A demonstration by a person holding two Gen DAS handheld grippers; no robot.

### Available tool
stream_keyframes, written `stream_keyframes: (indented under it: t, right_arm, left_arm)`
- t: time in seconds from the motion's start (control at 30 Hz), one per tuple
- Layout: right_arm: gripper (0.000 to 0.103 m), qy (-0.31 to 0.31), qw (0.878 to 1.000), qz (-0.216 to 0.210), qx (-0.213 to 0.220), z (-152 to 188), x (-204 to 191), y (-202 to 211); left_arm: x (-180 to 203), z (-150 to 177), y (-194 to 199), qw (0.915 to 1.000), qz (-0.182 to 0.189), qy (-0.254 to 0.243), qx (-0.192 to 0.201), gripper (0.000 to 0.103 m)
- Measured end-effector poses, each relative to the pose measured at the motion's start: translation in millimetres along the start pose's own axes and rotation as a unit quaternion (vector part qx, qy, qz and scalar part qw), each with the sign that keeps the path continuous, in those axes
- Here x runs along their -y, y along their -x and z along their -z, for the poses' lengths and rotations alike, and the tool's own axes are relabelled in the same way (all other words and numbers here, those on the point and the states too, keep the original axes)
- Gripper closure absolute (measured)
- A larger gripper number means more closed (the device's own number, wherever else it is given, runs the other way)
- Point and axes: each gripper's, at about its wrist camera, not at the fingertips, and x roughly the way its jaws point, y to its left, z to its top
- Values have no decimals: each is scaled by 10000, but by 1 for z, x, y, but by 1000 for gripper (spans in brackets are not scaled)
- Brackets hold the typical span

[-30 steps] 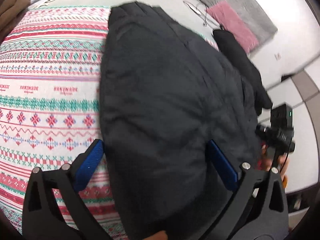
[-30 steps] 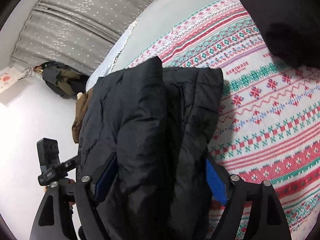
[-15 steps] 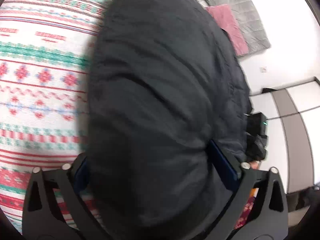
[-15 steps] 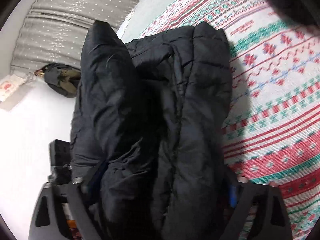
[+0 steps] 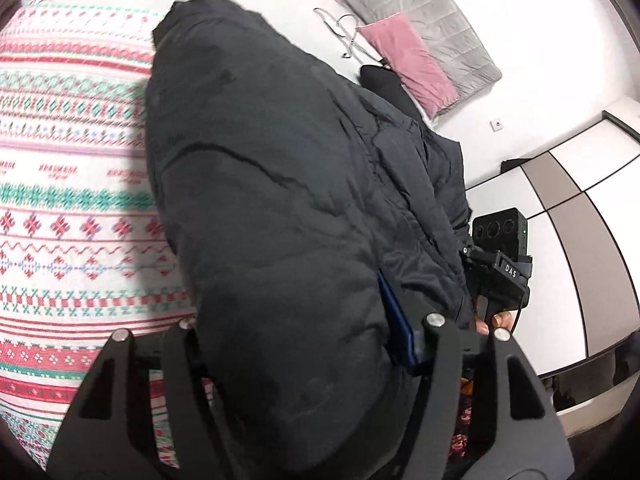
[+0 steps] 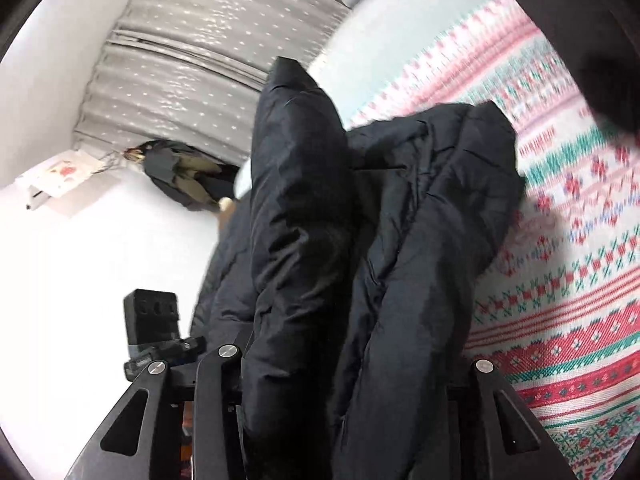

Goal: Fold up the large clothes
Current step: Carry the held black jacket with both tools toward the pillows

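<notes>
A large black puffer jacket (image 5: 272, 184) lies bunched on a patterned red, green and white blanket (image 5: 60, 200). My left gripper (image 5: 296, 332) is shut on the jacket's thick bulk, which fills the gap between its fingers; one blue pad (image 5: 396, 320) shows. In the right wrist view the same jacket (image 6: 360, 240) hangs in thick folds, lifted above the blanket (image 6: 580, 280). My right gripper (image 6: 352, 368) is shut on these folds, and its pads are hidden by the fabric. The right gripper's body (image 5: 500, 264) shows at the jacket's right edge in the left wrist view.
Pink and grey pillows (image 5: 420, 48) and a wire hanger (image 5: 344, 28) lie at the far side of the bed. A grey curtain (image 6: 208, 52) and a dark coat (image 6: 180, 176) on the wall stand beyond the bed. A wardrobe (image 5: 568, 200) is at the right.
Both grippers have closed from open onto the jacket and lifted it. The jacket has bunched up and now covers the pads of both grippers.
</notes>
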Motion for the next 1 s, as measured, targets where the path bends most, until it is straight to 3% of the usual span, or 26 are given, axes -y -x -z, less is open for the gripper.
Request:
stream_keyframes:
  t: [0.33,0.6,0.93,1.0]
  right_arm:
    - [63,427,9981,-105,438,-29,-32,52]
    - [63,802,9912,-129,1044,-69,-67,115]
    - [63,1180,9734,513,1896,-143,-76,239]
    - [63,1262,9668,729,2097,-158,-76,264]
  left_arm:
    - [63,-35,8,9982,274,-372,371,43]
    - [138,-88,12,9907,690,-908,745,43]
    - [140,-103,-1,9754,1513,-1386,808,43]
    - [156,-117,-14,9710,1698,-1480,802,43]
